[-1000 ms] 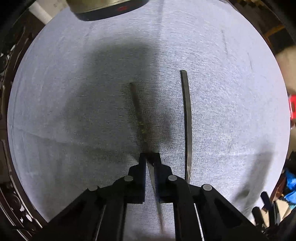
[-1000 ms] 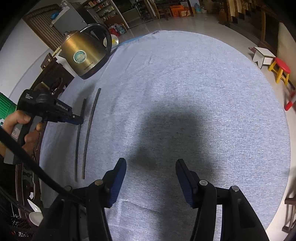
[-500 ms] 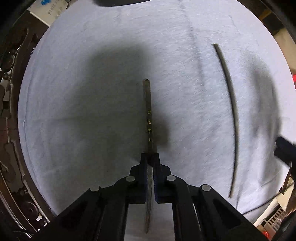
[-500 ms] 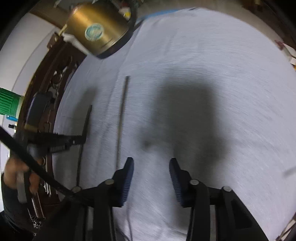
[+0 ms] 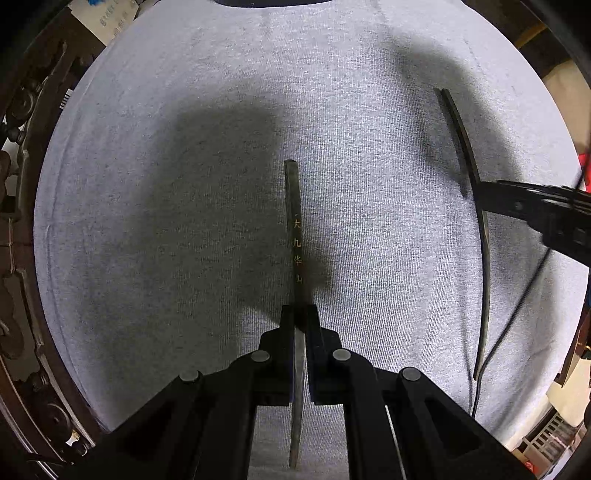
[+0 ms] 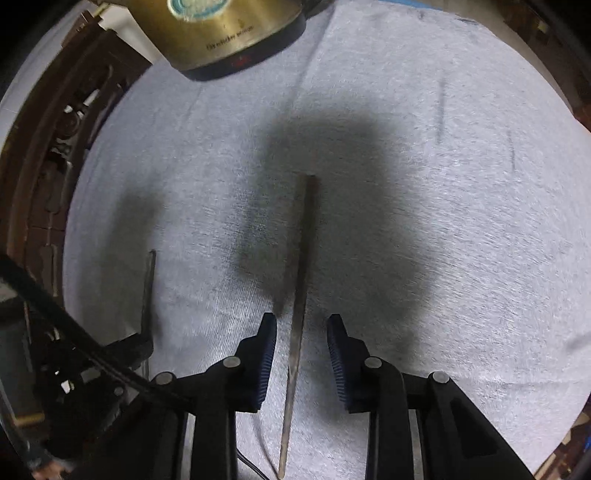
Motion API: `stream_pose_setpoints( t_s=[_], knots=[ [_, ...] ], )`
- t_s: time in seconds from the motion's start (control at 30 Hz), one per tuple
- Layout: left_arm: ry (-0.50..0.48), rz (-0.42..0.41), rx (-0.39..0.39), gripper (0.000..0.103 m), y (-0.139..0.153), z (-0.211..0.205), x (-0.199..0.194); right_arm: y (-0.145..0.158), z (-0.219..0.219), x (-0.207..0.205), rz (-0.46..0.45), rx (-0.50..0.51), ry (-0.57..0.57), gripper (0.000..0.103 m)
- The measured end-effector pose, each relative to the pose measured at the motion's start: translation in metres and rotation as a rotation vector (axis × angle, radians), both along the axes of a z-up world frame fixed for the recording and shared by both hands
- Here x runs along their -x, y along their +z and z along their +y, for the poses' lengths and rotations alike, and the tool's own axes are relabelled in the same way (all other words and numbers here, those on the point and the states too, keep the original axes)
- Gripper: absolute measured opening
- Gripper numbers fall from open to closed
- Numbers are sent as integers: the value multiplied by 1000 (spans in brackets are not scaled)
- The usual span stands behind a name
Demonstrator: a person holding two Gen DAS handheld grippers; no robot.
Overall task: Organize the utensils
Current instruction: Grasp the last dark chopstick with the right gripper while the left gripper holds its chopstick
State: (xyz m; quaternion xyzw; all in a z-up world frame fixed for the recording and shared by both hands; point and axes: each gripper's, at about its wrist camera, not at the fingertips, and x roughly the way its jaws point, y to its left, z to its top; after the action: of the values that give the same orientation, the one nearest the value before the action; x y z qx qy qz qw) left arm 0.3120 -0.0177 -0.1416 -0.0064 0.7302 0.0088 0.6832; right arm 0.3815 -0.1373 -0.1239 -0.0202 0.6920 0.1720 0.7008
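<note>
Two chopsticks, one set of tongs on each

The left tongs [image 5: 300, 321] are clenched on the lettered chopstick [image 5: 295, 236], pointing straight down at the bench [image 5: 147, 221] near its left edge, likely to carry it over to its mate. The right tongs [image 6: 301, 354] straddle the second chopstick [image 6: 304, 258], which lies flat below the kettle [image 6: 221, 33]; their jaws are closing but the pads [image 6: 267, 354] don't touch it yet.
</note>
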Motion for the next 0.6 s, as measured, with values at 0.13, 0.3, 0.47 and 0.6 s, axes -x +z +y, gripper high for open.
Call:
stream_pose_setpoints(
  t_s=[0.13, 0.3, 0.47, 0.6],
  knots=[
    [-4, -4, -13, 6, -4, 8, 13, -4, 18, -3, -8, 80, 36, 16],
    [-16, 7, -40, 6, -1, 17, 36, -9, 22, -7, 4, 123, 61, 7],
    [-45, 58, -61, 6, -1, 12, 38, -14, 5, -7, 32, 146, 54, 7],
    [-72, 79, -100, 4, -3, -4, 30, -18, 8, -13, 58, 155, 69, 9]
  ],
)
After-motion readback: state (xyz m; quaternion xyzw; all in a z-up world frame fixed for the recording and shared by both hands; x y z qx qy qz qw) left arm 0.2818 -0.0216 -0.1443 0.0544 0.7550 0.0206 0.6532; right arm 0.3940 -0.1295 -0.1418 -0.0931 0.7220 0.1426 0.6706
